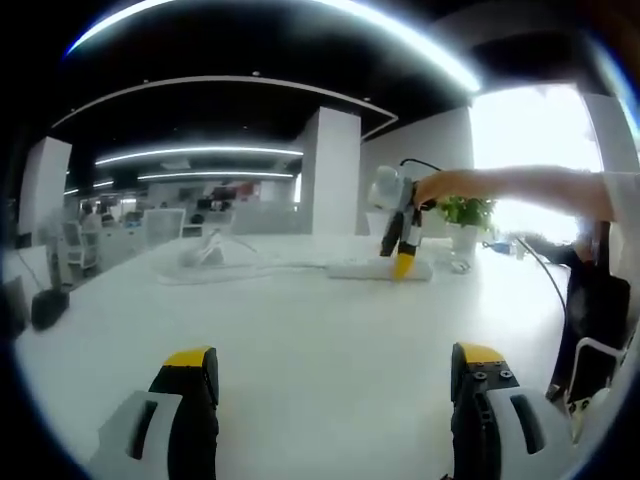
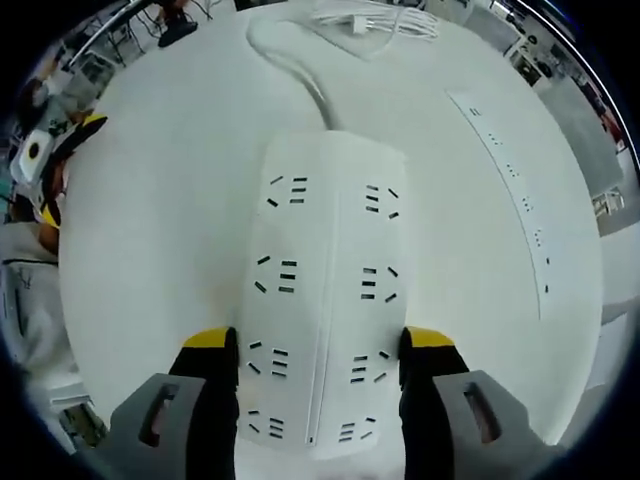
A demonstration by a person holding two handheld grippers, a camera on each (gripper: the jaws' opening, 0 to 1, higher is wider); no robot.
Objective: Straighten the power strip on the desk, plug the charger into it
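Power strip (image 2: 325,300): one, white, lower centre of the right gripper view, flat on the desk (image 2: 160,200); cord runs to upper frame.
Charger (image 2: 372,22): one white lump with cable, top centre, well apart from the strip.
Right hand-held gripper (image 2: 320,350): jaws straddle the strip's sides, apparently clamped on it.
Left hand-held gripper (image 1: 335,368): jaws spread, nothing between.
Risk: turning the strip may drag its cord into the charger.

Smooth white plastic power strip (image 2: 325,300) lies on a matt white desk (image 2: 160,220).
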